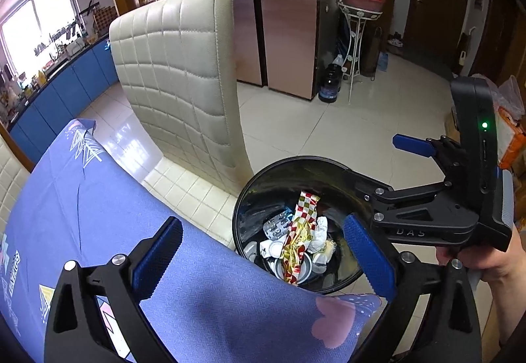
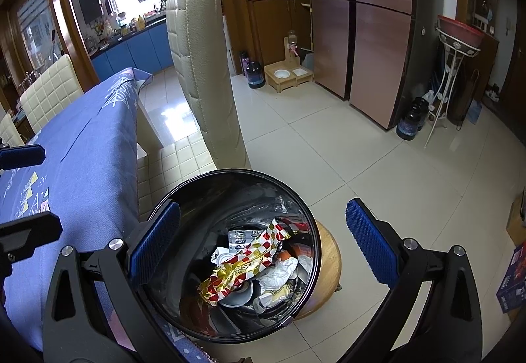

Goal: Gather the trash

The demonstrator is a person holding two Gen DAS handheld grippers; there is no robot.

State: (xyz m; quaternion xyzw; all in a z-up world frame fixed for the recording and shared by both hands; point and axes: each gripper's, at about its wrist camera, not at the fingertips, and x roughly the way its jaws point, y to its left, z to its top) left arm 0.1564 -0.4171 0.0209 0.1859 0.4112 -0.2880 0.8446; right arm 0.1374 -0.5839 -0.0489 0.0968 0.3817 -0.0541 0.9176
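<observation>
A black round trash bin (image 1: 245, 198) (image 2: 184, 195) stands beside the table's corner. A red, white and gold checked wrapper (image 1: 300, 238) (image 2: 245, 261) lies on top of crumpled white paper and foil lids inside it. My left gripper (image 1: 263, 254) is open and empty, over the table edge next to the bin. My right gripper (image 2: 263, 241) is open and empty, right above the bin's mouth. The right gripper also shows in the left wrist view (image 1: 378, 175), over the bin's far rim.
A blue patterned tablecloth (image 1: 98, 215) (image 2: 65, 149) covers the table at the left. A cream quilted chair (image 1: 177, 67) (image 2: 203, 67) stands behind the bin. The bin sits on a wooden stool (image 2: 328, 267). Tiled floor, a fridge (image 2: 361, 17) and a metal plant stand (image 2: 450, 73) lie beyond.
</observation>
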